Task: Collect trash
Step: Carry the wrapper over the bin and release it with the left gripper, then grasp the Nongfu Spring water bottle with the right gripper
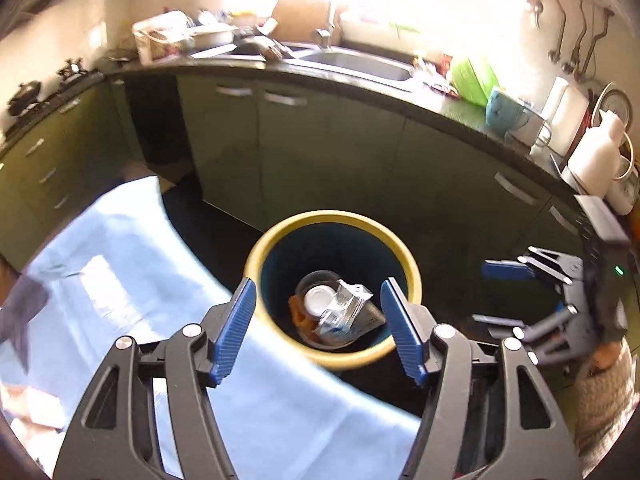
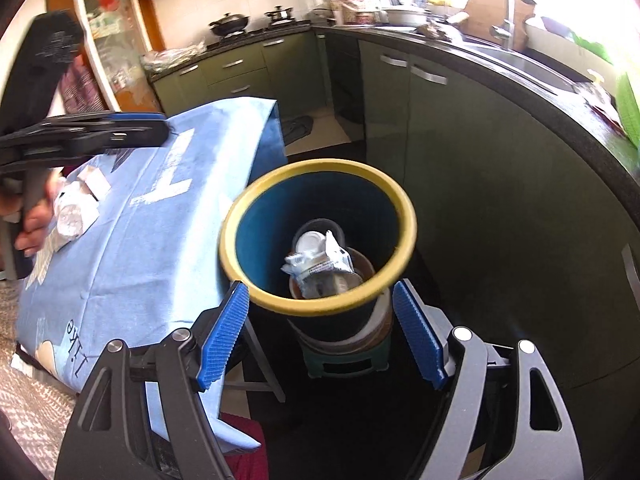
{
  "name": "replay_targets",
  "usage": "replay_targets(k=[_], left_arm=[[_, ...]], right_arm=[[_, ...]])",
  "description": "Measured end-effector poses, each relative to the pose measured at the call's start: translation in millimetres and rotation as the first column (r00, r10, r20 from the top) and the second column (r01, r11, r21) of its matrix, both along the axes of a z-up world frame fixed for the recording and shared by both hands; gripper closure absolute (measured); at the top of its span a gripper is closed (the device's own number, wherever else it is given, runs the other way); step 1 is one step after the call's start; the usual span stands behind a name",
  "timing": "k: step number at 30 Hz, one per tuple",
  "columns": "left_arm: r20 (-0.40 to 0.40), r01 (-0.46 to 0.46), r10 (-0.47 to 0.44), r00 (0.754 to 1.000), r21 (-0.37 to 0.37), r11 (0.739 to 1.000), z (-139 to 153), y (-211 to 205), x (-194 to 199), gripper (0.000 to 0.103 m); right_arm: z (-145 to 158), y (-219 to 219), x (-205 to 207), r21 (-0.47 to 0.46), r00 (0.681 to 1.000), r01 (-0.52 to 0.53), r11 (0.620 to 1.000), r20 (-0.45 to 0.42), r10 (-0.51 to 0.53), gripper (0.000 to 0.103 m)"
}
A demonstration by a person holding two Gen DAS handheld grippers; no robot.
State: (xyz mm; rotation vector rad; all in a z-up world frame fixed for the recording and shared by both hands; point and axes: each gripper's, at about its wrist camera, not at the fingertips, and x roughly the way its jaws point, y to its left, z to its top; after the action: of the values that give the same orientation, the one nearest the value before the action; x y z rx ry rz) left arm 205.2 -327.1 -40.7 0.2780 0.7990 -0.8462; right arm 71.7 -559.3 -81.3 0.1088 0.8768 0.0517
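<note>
— On the blue cloth [image 2: 168, 216] at the left, what's lying there?
— Crumpled paper scraps [image 2: 74, 210], just beside the hand [image 2: 34, 220] holding the left gripper [image 1: 318, 328]. Its jaws gape with nothing between them.
— And in the middle?
— The yellow-rimmed bin [image 2: 404, 208], on a small stool [image 2: 348, 360], holds a wrapper [image 2: 320, 262] and what looks like a cup; it's blurry.
— The right gripper [image 2: 320, 328]?
— Spread wide, empty, by the bin's near rim.

A blue mug [image 1: 503, 111] stood on the dark counter [image 1: 460, 110] near the sink [image 1: 360, 65]; a wok [image 2: 229, 24] sat on the stove.
</note>
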Motion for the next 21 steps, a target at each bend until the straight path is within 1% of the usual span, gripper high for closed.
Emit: replay_targets(k=[2,5,7,9,11,14,17,20,21], left_arm=[[0.029,-0.045,0.045,0.999,-0.010,0.999,9,45,-16,0.040],[0.054,-0.130,0.130,0.990,-0.005,0.991,12,108,-36,0.036],[0.055,-0.191,0.191,0.980,0.002,0.982,10,149,-49,0.036],[0.058,-0.264,0.263,0.963,0.004,0.964,7,188,-59,0.035],[0.075,-0.344,0.342,0.937,0.009,0.939,4,229,-67,0.032],[0.100,-0.462,0.458,0.883,0.016,0.887,-1,280,-78,0.029],[0.089,-0.540,0.537,0.839,0.018,0.841,-6,329,-81,0.029],[0.080,-0.604,0.602,0.795,0.011,0.797,-12,362,-86,0.027],[0.074,-0.616,0.614,0.786,0.009,0.788,-13,369,-88,0.027]], right_arm=[[3,17,8,-0.009,0.999,-0.042,0.999,0.000,0.043,0.029],[9,56,22,-0.036,0.991,-0.134,0.990,-0.004,0.134,0.029],[13,87,33,-0.055,0.979,-0.205,0.977,-0.010,0.205,0.029],[15,121,45,-0.068,0.960,-0.280,0.958,-0.014,0.280,0.029],[16,157,59,-0.072,0.933,-0.359,0.931,-0.021,0.358,0.028],[15,213,79,-0.064,0.884,-0.468,0.881,-0.034,0.467,0.028],[14,272,98,-0.058,0.823,-0.568,0.821,-0.040,0.567,0.028],[12,325,112,-0.047,0.764,-0.645,0.762,-0.037,0.644,0.028],[13,341,117,-0.047,0.745,-0.667,0.743,-0.035,0.667,0.028]])
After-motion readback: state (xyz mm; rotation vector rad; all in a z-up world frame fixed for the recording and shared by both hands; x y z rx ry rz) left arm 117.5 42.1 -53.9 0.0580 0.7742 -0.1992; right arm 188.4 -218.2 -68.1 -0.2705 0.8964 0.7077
